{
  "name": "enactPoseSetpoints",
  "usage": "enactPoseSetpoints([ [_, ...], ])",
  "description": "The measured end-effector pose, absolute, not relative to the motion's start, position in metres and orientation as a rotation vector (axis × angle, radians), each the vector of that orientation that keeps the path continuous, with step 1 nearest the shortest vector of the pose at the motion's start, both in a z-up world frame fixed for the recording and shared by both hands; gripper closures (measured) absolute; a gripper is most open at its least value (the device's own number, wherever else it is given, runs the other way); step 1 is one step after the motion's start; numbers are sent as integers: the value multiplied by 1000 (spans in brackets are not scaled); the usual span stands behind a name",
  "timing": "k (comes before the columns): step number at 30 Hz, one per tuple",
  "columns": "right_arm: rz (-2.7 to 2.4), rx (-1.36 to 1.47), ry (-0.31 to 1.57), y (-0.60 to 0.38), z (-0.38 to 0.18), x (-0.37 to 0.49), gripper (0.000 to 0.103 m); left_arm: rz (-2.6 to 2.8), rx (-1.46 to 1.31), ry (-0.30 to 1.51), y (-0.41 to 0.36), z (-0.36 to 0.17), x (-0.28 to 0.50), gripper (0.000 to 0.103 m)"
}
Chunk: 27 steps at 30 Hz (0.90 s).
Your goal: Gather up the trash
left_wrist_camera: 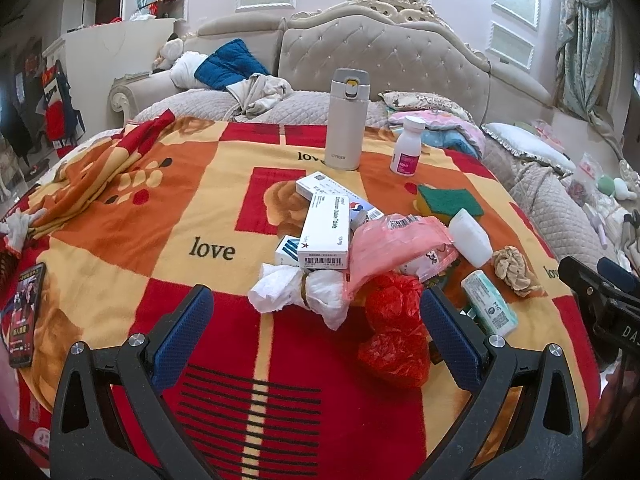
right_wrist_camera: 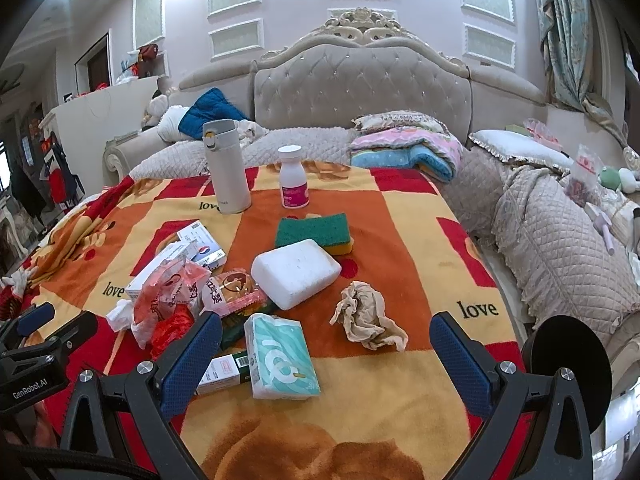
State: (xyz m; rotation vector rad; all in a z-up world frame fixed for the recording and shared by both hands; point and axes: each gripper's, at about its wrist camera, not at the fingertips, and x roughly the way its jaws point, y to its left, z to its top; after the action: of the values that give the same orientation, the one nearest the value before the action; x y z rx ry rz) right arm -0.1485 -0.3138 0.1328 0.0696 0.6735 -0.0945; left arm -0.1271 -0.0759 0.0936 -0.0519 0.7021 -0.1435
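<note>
- Left tool (left_wrist_camera: 316, 320): we see its jaws spread wide and holding nothing, hovering low over the blanket (left_wrist_camera: 160, 208) of the bed; the white paper wad (left_wrist_camera: 298, 290) and the red plastic bag (left_wrist_camera: 394, 332) lie between and just ahead of the fingers, at lower centre of the frame.
- Right tool (right_wrist_camera: 326, 352): likewise spread and empty; the tissue pack (right_wrist_camera: 280, 354) sits between its fingers, the crumpled beige paper (right_wrist_camera: 366, 316) just ahead.
- Trash remaining: the pink wrapper (left_wrist_camera: 396, 244), the medicine boxes (left_wrist_camera: 326, 228) and the foam block (right_wrist_camera: 296, 272) rest in one heap at frame centre.
- Non-trash, by our judgement: the thermos (left_wrist_camera: 346, 120), the pill bottle (left_wrist_camera: 408, 146) and the sponge (right_wrist_camera: 314, 232), further back.
- Progress: no bin or bag for collection is visible; we judge the task at or near its start, with every piece left to gather.
</note>
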Motion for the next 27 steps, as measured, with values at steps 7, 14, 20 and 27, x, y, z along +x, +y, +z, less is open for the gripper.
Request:
enactPoseSetpoints([
  [7,-92,67,686,-316,131,-148,0,-140,-56,711,-75,91,-127,1],
  [14,-90,80,710,-320,124,-147,0,-131,-56,720,-75,92,-125,1],
  [20,-89,72,737,-320,117,-146,0,-127,-58,731,-72,90,-123,1],
  [27,-55,61,788,-318,102,-144,0,-127,-37,750,-65,84,-123,1],
])
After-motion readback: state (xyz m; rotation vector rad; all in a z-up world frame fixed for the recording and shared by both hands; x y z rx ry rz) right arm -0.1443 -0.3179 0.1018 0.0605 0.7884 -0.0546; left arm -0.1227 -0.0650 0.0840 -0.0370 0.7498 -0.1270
